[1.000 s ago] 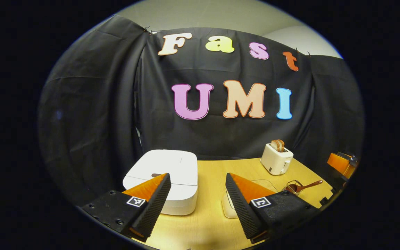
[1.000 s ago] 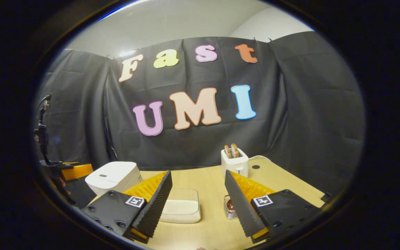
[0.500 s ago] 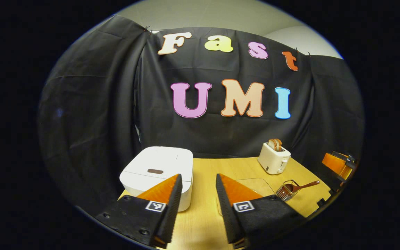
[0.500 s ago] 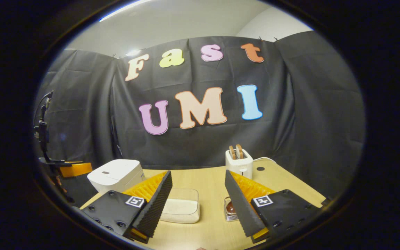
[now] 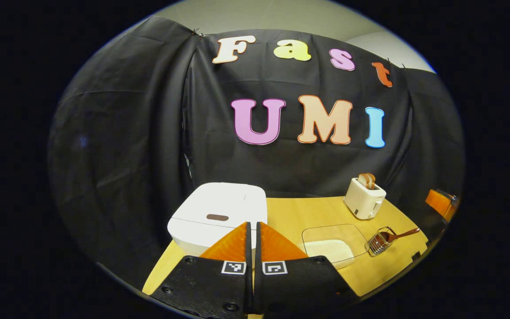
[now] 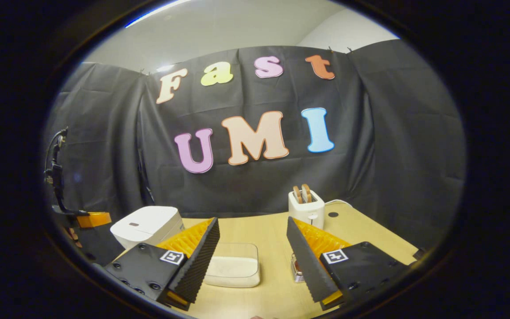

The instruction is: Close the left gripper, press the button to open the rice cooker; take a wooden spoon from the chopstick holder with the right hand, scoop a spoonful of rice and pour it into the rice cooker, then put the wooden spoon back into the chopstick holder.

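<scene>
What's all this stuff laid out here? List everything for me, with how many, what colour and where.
rice cooker: one, white, lid shut, on the table's left end near the wall
button: one, brown, on the cooker's lid
rice container: one, clear with white rice inside, mid-table
chopstick holder: one, wire, right of the rice container
wooden spoon: one, brown, standing in the holder, handle leaning right
toaster: one, cream, two brown slices in it, at the back right
table: one, light wood
left tool: one, fingers together, near the cooker's front edge, not touching the button
right tool: one, fingers apart, holding nothing, above the table's near side
</scene>
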Motion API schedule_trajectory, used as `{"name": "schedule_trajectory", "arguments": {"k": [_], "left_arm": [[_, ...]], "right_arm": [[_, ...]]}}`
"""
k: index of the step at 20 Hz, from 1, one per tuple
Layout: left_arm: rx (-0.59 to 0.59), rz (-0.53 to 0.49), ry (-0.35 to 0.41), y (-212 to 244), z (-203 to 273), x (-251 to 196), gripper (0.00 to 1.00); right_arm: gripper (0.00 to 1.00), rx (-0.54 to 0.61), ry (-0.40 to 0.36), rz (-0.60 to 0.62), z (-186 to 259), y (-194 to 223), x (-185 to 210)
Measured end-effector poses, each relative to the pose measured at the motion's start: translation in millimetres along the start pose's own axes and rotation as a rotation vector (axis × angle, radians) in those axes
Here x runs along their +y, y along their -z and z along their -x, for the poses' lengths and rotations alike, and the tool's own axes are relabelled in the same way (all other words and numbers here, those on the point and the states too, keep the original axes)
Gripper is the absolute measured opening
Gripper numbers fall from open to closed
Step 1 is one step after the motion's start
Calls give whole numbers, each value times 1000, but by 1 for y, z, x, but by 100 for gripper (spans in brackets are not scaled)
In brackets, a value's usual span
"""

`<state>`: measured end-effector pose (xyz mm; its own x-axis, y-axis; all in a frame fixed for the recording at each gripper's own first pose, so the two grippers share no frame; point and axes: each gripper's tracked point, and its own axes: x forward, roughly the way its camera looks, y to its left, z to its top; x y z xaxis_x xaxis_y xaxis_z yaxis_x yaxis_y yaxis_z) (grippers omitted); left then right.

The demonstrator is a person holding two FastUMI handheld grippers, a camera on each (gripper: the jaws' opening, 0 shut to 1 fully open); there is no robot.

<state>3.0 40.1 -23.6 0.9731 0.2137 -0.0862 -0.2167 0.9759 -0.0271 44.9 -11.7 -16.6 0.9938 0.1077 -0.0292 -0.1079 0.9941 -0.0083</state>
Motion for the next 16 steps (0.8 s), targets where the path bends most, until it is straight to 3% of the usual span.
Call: {"name": "schedule_trajectory", "arguments": {"k": [9,16], "left_arm": [[5,-24,86,-12,-61,45,0],[83,-14,137,21,-118,65,0]], "right_arm": [[98,-1,136,-5,6,3,24],[97,32,217,9,9,16,41]]}}
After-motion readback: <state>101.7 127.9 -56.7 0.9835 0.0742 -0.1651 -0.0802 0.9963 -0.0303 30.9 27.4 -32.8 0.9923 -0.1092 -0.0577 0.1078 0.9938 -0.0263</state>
